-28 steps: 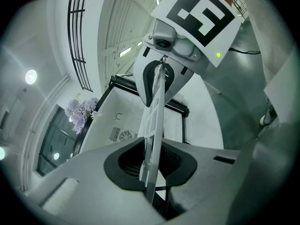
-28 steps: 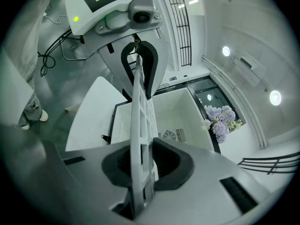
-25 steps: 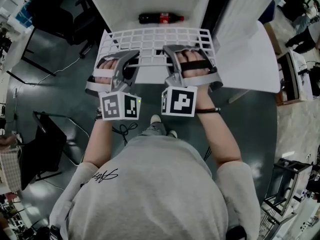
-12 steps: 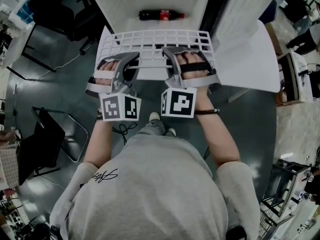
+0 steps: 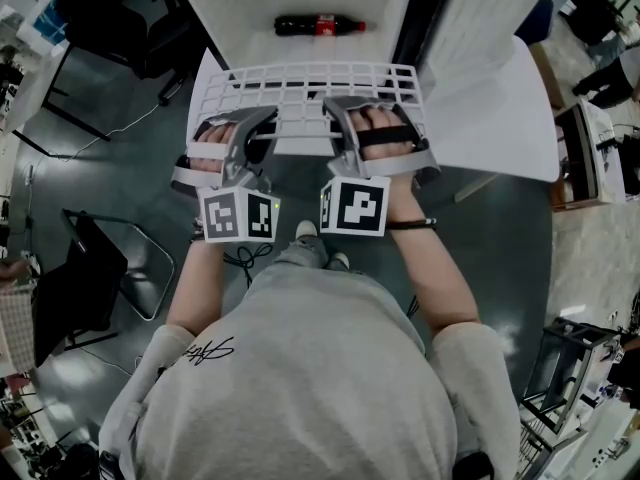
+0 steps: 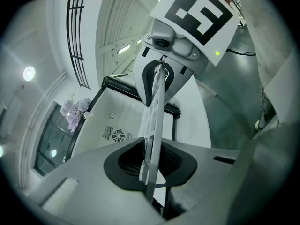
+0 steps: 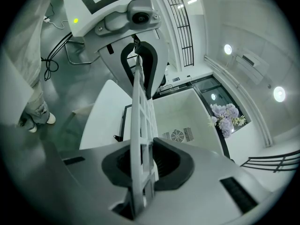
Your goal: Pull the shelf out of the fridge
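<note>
Sweatshirt [image 5: 300,368] in grey fills the near part of the head view, with the toes of two shoes [image 5: 318,246] on a glossy dark grey floor [image 5: 120,168] beyond it. The left gripper [image 5: 266,118] and the right gripper [image 5: 334,104], both of matt grey plastic, each have their jaws nearly together, clamped on the near rim of the shelf [image 5: 300,83]. The hands and grippers hide that rim. The shelf is a flat white plastic grid of square cells, held out over the floor with its far edge at the mouth of the fridge [image 5: 240,8]; whether it is quite clear of the cabinet cannot be told. Inside, a dark cola bottle [image 5: 320,25] lies on its side. The fridge's smooth white walls are cut off by the picture's top edge, and its door [image 5: 500,108] stands open at the right.
</note>
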Available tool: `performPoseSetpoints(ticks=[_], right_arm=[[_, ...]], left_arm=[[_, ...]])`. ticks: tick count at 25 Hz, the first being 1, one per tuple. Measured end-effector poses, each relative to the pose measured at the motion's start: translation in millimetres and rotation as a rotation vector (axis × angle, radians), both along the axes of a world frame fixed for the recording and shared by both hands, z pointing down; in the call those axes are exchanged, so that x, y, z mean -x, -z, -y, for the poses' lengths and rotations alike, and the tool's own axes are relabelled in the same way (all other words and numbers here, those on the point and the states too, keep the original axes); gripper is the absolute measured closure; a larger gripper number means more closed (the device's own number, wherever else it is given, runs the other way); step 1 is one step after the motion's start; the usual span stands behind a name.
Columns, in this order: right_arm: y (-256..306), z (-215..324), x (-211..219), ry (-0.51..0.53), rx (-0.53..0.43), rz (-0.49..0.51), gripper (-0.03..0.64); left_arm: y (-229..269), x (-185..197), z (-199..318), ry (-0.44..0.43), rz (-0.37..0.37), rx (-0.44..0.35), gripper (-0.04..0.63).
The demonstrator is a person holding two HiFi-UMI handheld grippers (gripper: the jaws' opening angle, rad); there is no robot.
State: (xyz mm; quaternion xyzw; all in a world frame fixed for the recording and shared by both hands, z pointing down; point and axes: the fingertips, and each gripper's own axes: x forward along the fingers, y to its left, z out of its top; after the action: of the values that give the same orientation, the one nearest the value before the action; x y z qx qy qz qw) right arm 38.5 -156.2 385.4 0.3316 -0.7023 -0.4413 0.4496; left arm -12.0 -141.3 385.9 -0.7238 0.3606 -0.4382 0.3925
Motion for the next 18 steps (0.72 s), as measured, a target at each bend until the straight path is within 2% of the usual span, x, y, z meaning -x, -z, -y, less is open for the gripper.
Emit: performPoseSetpoints(ticks=[18], right_arm=[[-18,-9,-5,0.010,0.030,-0.002,0.568]], left_arm=[[-17,-5,-9,0.003,0.005,0.024,0.551]])
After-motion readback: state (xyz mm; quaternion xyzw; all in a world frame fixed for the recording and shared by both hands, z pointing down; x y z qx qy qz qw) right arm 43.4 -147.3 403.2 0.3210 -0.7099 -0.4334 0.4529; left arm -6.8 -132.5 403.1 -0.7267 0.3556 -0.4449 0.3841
